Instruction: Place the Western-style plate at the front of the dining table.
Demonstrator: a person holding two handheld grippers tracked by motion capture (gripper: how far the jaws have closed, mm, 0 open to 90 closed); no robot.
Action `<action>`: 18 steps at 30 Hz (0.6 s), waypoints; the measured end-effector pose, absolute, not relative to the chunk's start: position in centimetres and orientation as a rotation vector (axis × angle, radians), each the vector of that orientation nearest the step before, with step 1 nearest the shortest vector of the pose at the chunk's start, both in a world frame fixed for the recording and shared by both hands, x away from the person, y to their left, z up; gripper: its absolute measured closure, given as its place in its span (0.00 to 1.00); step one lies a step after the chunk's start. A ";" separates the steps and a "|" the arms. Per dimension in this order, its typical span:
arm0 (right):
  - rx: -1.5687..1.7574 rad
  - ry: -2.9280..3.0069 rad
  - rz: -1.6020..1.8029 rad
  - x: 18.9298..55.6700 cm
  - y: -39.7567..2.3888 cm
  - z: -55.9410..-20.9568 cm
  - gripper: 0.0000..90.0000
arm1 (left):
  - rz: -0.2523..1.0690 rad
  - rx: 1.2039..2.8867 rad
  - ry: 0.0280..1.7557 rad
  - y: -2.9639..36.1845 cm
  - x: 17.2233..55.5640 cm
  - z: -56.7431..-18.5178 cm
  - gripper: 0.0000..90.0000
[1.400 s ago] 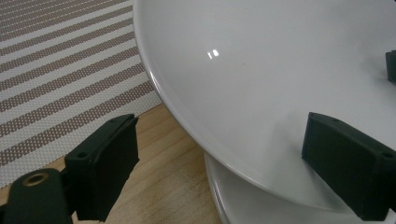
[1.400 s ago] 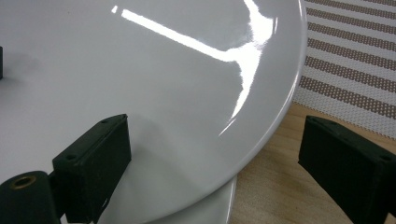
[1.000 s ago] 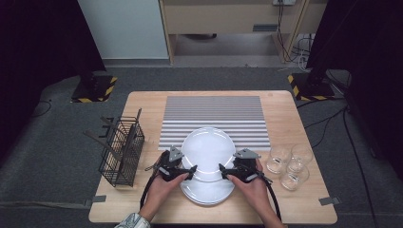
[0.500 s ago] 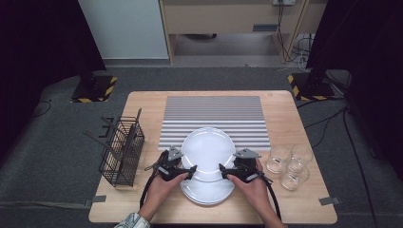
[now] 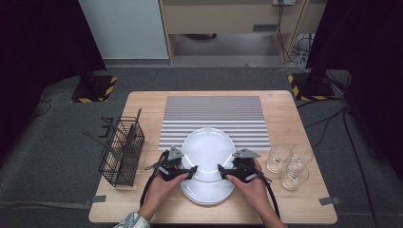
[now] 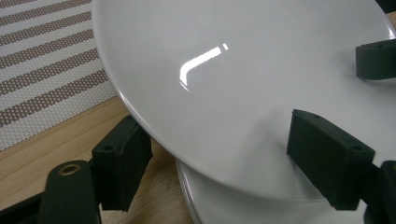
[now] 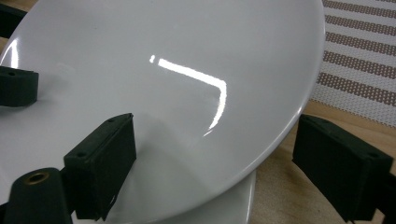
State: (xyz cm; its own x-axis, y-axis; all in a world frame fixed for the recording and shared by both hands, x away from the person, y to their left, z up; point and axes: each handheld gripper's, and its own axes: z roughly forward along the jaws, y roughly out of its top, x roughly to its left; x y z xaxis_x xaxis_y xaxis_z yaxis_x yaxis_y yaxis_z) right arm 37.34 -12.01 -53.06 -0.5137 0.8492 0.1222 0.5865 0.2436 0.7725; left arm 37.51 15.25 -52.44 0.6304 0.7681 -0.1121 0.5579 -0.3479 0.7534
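Both grippers' jaws have just been closing around the top plate (image 5: 207,149), the left gripper (image 5: 181,171) and right gripper (image 5: 230,172) straddling opposite rims; pads not yet pressing. The plate sits tilted on the stack (image 5: 209,190), lift seemingly imminent.

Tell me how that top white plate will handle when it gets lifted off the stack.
The top plate looks rigid and probably breakable. Its glossy glaze, with a bright glare streak, suggests it may slip between the pads. Gripped at opposite rim edges by the left gripper and right gripper, it should stay level.
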 end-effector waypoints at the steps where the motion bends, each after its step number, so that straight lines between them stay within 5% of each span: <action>1: 1.327 2.199 1.151 37.3 -12.0 -53.0 0.17 | 0.334 2.051 1.036 15.2 37.5 -52.4 0.23; 18: 1.317 2.207 1.175 37.2 -12.1 -52.8 0.30 | 0.354 2.054 1.035 15.3 37.4 -52.3 0.24</action>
State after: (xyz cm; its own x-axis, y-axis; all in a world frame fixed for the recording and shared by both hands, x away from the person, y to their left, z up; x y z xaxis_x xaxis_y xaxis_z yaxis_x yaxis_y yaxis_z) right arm 37.23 -12.08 -52.82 -0.5272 0.8388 0.1356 0.5809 0.2393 0.7780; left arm 37.45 15.29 -52.34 0.6275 0.7725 -0.0974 0.5516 -0.3528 0.7559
